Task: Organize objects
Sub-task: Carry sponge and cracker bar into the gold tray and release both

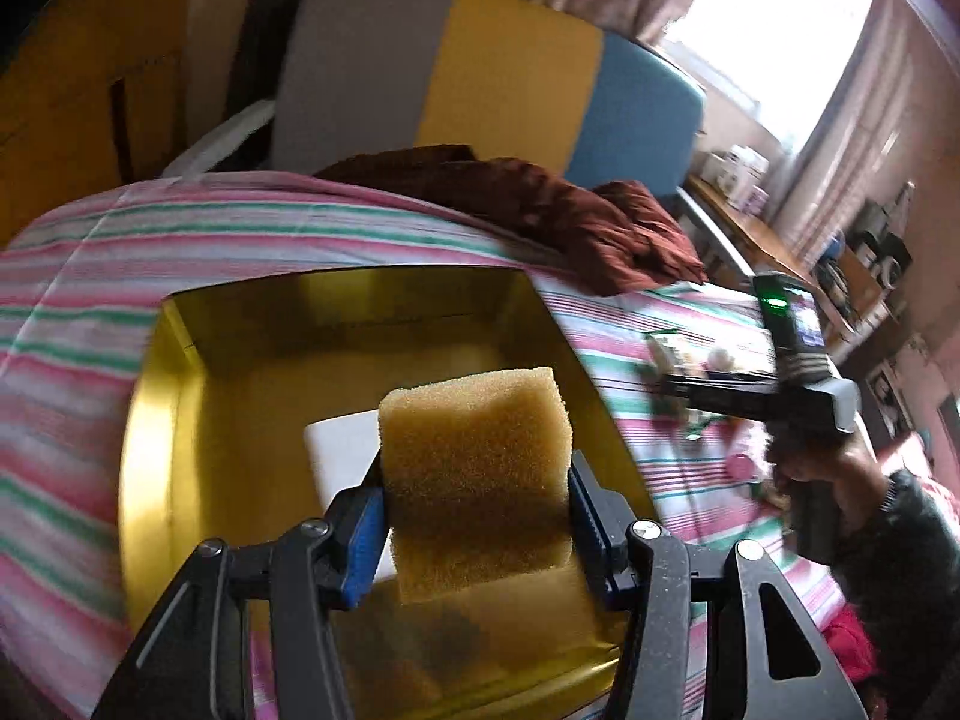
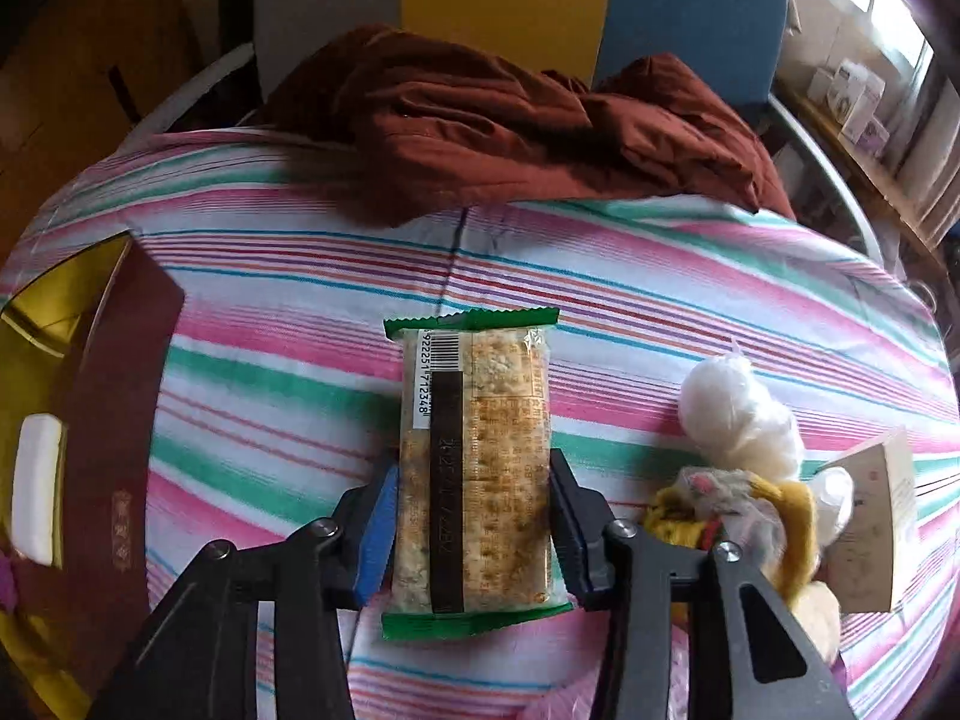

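My left gripper (image 1: pixel 477 531) is clamped on a yellow sponge (image 1: pixel 474 480), blue pads pressing both sides, sponge held in the air above the gold-lined box (image 1: pixel 180 420). Under it, inside the box, a white bar (image 1: pixel 336 456) lies on the floor; rest of the box floor is bare. Box walls stand on all sides I can see, far wall toward the striped sheet (image 1: pixel 90 276).

My right gripper (image 2: pixel 474 531) has its jaws against both long edges of a cracker pack (image 2: pixel 477 468), green crimped ends, lying flat on the sheet. Jaws look to be pressing it; pack's not lifted. Barcode on the pack reads approx "922251 712348"; other print is too small to read. W/ the box to its left: maroon outer wall w/ a gold emblem, illegible.

Right of the pack, near but apart: a white fluffy ball (image 2: pixel 741 414), a yellow-and-grey plush toy (image 2: pixel 744 516) and a beige card (image 2: pixel 876 516) w/ faint print I can't read.

Open sheet betw. pack and box, and beyond the pack up to a crumpled rust-red cloth (image 2: pixel 510 132) at the far edge. Behind that, a grey/yellow/blue panel (image 1: pixel 504 72).
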`<state>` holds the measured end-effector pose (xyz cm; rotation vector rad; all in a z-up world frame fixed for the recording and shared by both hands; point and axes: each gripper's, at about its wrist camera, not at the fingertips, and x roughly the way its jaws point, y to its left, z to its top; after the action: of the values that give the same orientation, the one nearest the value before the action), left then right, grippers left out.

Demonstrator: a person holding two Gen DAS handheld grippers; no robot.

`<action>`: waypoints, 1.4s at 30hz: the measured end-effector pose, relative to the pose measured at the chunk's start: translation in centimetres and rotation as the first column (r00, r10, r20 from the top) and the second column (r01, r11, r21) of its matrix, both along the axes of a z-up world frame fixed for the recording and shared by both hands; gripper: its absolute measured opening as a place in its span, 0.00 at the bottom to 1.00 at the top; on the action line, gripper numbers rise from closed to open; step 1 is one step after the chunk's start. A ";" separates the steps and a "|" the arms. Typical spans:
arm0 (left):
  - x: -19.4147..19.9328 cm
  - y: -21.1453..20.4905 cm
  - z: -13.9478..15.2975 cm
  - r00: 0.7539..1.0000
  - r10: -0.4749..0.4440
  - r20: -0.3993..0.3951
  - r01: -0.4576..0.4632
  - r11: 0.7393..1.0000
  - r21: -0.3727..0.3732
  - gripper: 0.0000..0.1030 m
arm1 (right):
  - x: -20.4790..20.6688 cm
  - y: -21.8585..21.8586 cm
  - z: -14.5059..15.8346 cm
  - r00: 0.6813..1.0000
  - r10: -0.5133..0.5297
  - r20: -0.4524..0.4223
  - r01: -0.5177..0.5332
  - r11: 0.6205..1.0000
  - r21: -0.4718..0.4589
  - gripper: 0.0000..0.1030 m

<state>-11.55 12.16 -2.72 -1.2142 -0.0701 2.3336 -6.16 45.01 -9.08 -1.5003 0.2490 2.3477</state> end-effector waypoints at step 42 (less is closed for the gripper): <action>4.8 -14.8 0.1 0.948 0.313 -0.061 -0.312 0.950 0.022 0.80 | -0.9 -24.3 6.4 0.932 0.270 -0.240 -0.312 0.937 -0.159 0.65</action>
<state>-6.71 -2.65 -2.67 -1.1942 -0.2729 2.6375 -7.07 20.74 -2.71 -1.4525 0.3373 2.8029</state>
